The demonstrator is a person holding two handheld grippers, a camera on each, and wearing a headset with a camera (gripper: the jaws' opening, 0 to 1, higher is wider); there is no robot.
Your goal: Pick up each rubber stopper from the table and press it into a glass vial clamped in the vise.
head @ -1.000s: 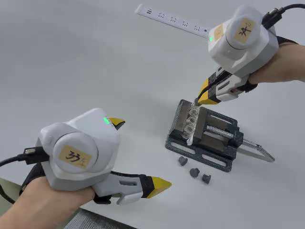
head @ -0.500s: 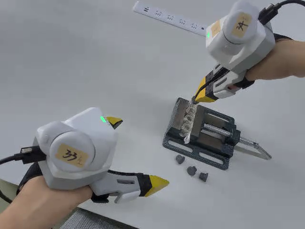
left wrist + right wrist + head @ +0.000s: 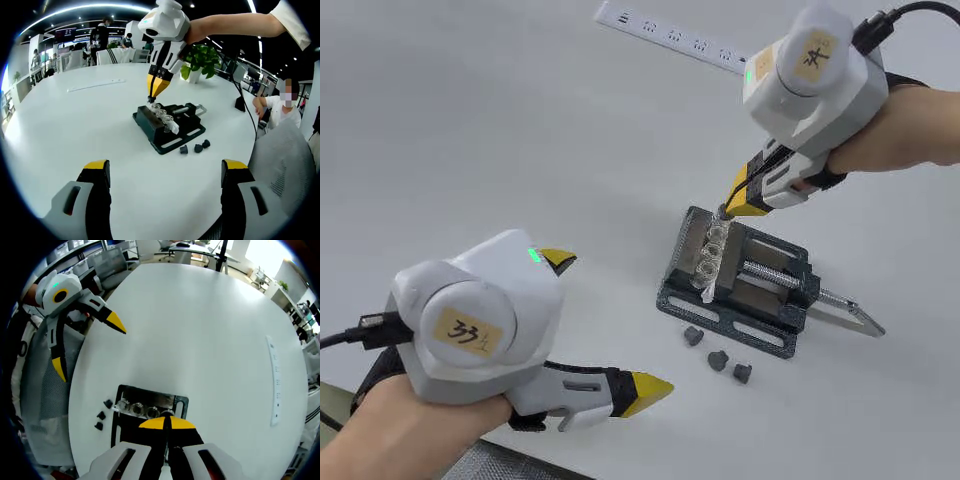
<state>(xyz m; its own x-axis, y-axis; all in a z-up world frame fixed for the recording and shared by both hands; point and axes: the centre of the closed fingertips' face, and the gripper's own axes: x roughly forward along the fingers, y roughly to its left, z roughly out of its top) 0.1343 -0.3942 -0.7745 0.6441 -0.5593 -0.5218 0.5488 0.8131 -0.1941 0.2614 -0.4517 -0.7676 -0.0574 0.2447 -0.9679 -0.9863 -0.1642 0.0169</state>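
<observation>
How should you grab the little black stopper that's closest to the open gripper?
Probably by its round sides, coming straight down from above. The stopper is small and sits low on the table, so a sideways jaw would scrape. The vise is close behind it, so set the jaws along the vise's edge.
</observation>
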